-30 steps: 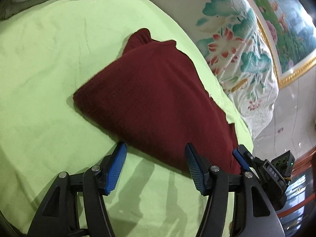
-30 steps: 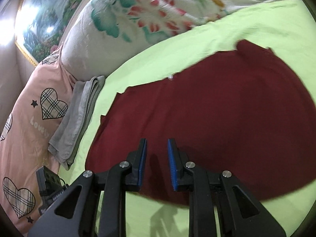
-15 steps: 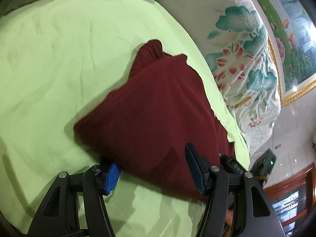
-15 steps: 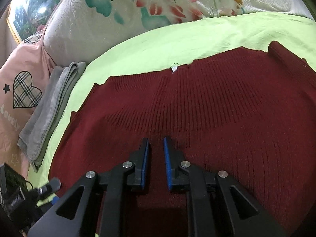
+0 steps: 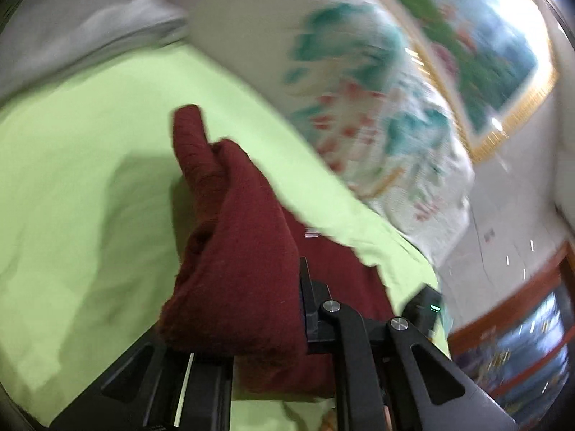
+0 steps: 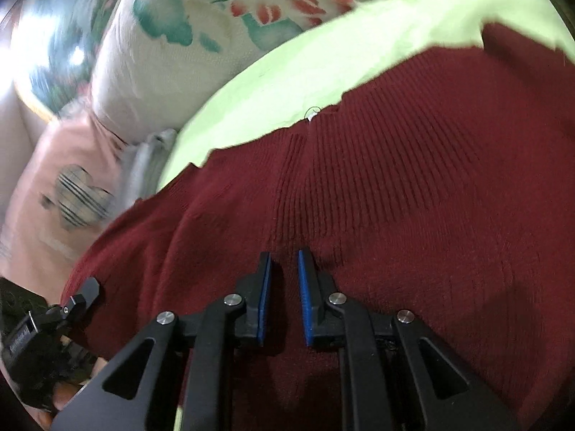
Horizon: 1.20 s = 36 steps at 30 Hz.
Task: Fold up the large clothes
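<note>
- Bed sheet (image 5: 90,165): lime green, smooth weave with soft creases, the widest surface I see in both wrist views.
- Sweater (image 6: 413,186): dark red knit lying on the sheet, with fine vertical ribbing and a fuzzy nap. Its far edge runs along the green. One end of it is bunched into a thick roll standing off the sheet in my left view.
- Floral pillow (image 6: 201,36): cream cover printed with teal leaves and red blossoms, plump, at the sheet's far edge.
- Pink pillow (image 6: 61,186): a plaid heart on it, left of the floral one, blurred.
- Grey cloth (image 5: 90,36): folded flat beyond the sheet.
- Left gripper (image 5: 273,309): black linkage, jaws closing, the sweater's bunched end wedged between them and pressed.
- Right gripper (image 6: 284,280): blue ridged pads standing slightly apart, poised over the ribbed knit. I cannot tell whether they pinch any fabric.
</note>
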{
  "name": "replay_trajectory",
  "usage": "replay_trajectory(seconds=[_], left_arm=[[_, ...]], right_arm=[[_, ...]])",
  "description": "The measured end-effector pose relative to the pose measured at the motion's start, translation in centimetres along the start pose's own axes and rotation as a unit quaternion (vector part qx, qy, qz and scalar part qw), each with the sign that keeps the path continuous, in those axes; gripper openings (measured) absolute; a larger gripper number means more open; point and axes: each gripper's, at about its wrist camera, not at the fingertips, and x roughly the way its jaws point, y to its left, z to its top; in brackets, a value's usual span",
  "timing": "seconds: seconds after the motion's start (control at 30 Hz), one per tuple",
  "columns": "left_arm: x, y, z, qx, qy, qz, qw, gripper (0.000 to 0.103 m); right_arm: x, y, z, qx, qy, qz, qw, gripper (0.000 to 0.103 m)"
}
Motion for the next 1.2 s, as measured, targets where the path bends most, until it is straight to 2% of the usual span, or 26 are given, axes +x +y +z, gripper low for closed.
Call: replay_trajectory(seconds=[0.03,0.07,0.17,0.2,0.23,0.27,0.3,0.37,0.43,0.63,0.8,0.87,0.9,1.03,1.13,1.2], left_arm=[[0.5,-1.8,0.0,0.023,0.005,-0.010,0.9997,0.011],[1.2,-3.9,-0.3,0.050,0.012,-0.022,0.9984,0.011],[4.8,-9.2,-2.6,0.129,0.049,-0.032,0.9899,0.010],[6.0,-10.2,-3.7,0.146,0.063,-0.032,0.9868,0.010],[7.7,-11.2,-5.0,0.163,0.082,-0.030,0.9827,0.010],[8.8,-11.6,-6.0,0.173,0.096,-0.027,0.9800,0.010],[10.2,-11.8,-7.2,0.180,0.112,-0.023,0.9770,0.010],[11.9,-11.8,-8.8,0.194,0.132,-0.011,0.9720,0.009],[12.1,-12.0,-9.6,0.211,0.128,0.000,0.9691,0.009],[11.4,-12.4,-9.0,0.229,0.109,0.005,0.9673,0.009],[10.7,-12.3,-10.2,0.270,0.100,0.027,0.9573,0.009],[10.9,-12.5,-10.4,0.275,0.100,0.032,0.9557,0.009],[10.9,-12.7,-10.4,0.277,0.101,0.033,0.9550,0.009],[10.5,-15.0,-10.1,0.295,0.085,0.026,0.9514,0.009],[10.2,-17.8,-10.0,0.309,0.073,-0.003,0.9482,0.010],[11.0,-19.3,-10.7,0.317,0.080,-0.016,0.9450,0.010]], right_arm=[[-1.0,-1.5,0.4,0.048,0.004,0.043,0.998,0.015],[-2.2,-2.5,0.6,0.079,-0.005,0.063,0.995,0.015],[-7.1,-5.7,1.2,0.127,-0.073,0.092,0.985,0.019],[-8.2,-6.6,1.4,0.138,-0.084,0.101,0.982,0.028],[-9.1,-7.5,1.6,0.150,-0.088,0.110,0.978,0.046],[-9.7,-8.5,1.9,0.162,-0.086,0.122,0.975,0.055],[-10.1,-9.2,2.1,0.168,-0.082,0.136,0.973,0.060],[-10.3,-9.6,2.4,0.163,-0.067,0.154,0.972,0.060],[-10.0,-9.1,2.9,0.144,-0.046,0.143,0.978,0.061],[-8.0,-6.5,4.7,0.081,0.007,0.086,0.993,0.064],[-5.0,-5.9,7.1,0.062,0.039,0.033,0.997,0.063],[-3.4,-6.1,7.6,0.063,0.067,0.029,0.995,0.037],[-3.2,-6.1,7.7,0.058,0.073,0.026,0.995,0.021],[-6.1,-4.3,8.6,-0.007,0.033,0.039,0.999,0.018],[-10.3,-3.1,9.8,-0.052,-0.014,0.057,0.997,0.018],[-12.3,-3.5,10.3,-0.076,-0.029,0.045,0.996,0.018]])
